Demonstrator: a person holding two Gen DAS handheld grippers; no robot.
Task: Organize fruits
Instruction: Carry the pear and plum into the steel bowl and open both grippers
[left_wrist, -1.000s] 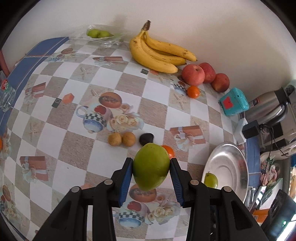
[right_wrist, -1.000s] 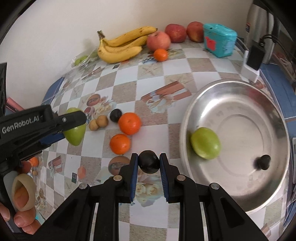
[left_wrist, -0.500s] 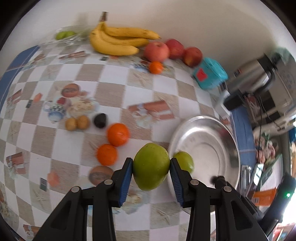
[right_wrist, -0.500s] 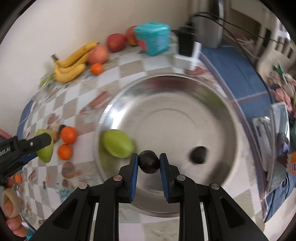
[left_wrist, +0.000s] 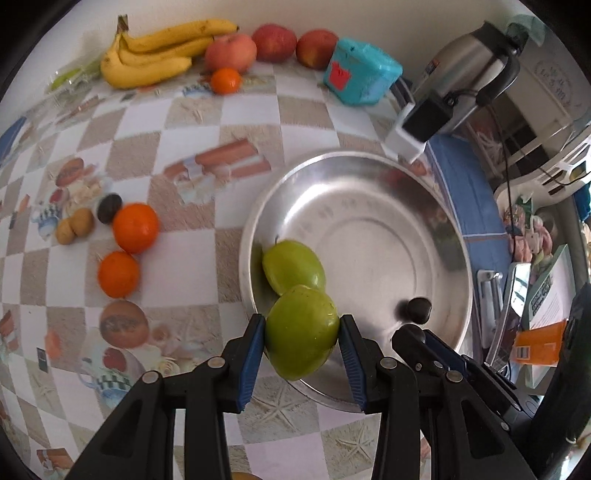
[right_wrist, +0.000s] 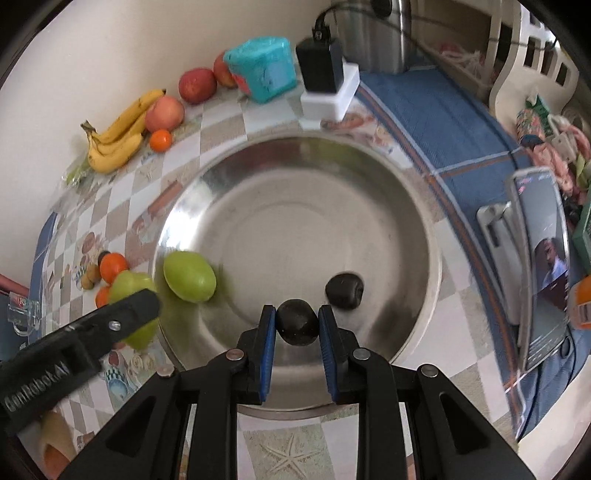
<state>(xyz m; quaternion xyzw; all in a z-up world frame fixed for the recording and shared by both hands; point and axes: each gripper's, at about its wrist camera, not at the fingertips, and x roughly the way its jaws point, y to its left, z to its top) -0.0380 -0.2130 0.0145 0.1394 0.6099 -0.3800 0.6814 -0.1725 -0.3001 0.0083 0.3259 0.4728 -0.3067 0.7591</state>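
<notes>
Both fruits hang above the steel basin (right_wrist: 424, 206) on the worktop (left_wrist: 184, 155), ready for release. The left hand-held gripper (left_wrist: 302, 328) clamps a green mango (left_wrist: 301, 330), long axis roughly upright, near the rim; the right hand-held gripper (right_wrist: 297, 323) pinches a dark round fruit (right_wrist: 297, 322). Next, by my reading: lower, then release gently.

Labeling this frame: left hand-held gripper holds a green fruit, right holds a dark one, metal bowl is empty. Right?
Not quite: the metal bowl is not empty. The right wrist view shows a green fruit and a dark fruit already lying in it. The rest holds.
</notes>
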